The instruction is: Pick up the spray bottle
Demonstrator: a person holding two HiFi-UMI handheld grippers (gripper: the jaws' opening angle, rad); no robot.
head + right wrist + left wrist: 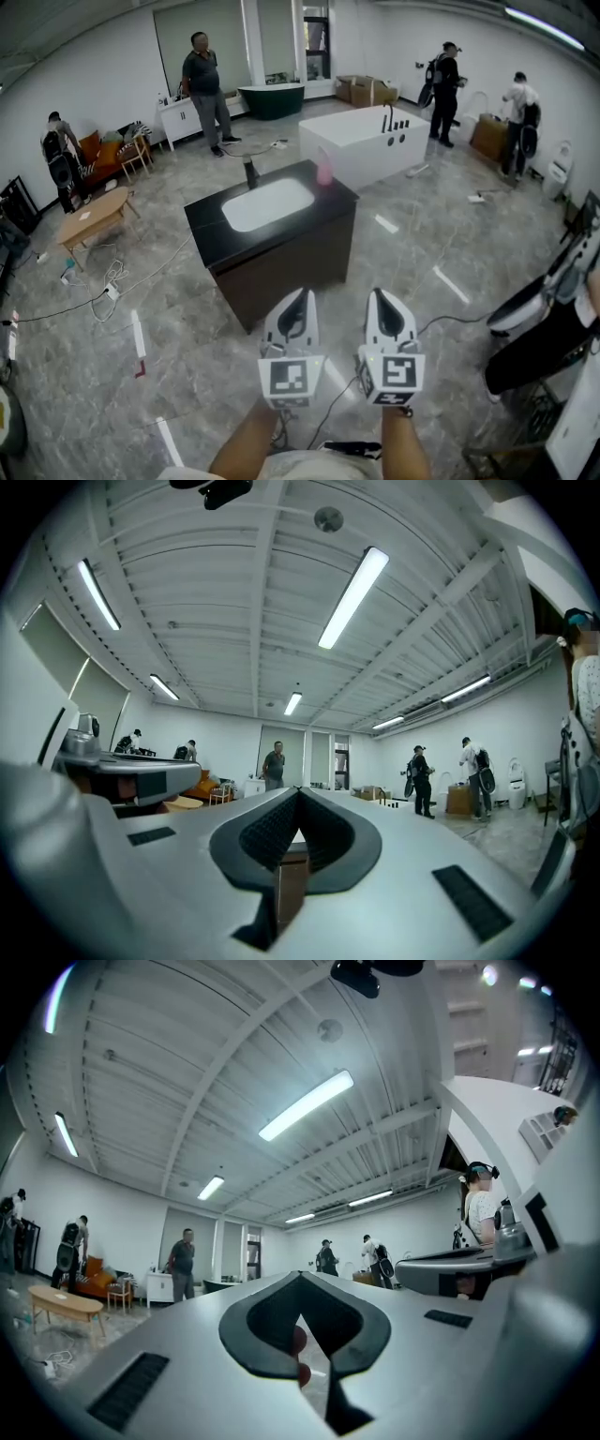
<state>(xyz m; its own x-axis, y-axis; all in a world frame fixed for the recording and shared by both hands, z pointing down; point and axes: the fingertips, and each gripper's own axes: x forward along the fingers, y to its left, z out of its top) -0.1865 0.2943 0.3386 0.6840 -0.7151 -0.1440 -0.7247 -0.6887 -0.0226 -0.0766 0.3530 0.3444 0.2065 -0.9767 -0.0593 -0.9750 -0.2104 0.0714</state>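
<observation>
Pink spray bottle upright at the far right corner of the black vanity top — well apart from both grippers. Approach step, by judgement; nothing grasped. Left gripper and right gripper low and level, jaws of each pressed together on nothing. Next move: reaching forward, spreading one pair of jaws, closing round the bottle's body. No brand or label legible — only square black-and-white patterns on the marker cubes

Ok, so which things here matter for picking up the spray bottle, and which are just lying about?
For the job: pink spray bottle, black vanity it stands on, left gripper, right gripper.
Lying about: white bathtub, wooden coffee table, cardboard boxes.
</observation>
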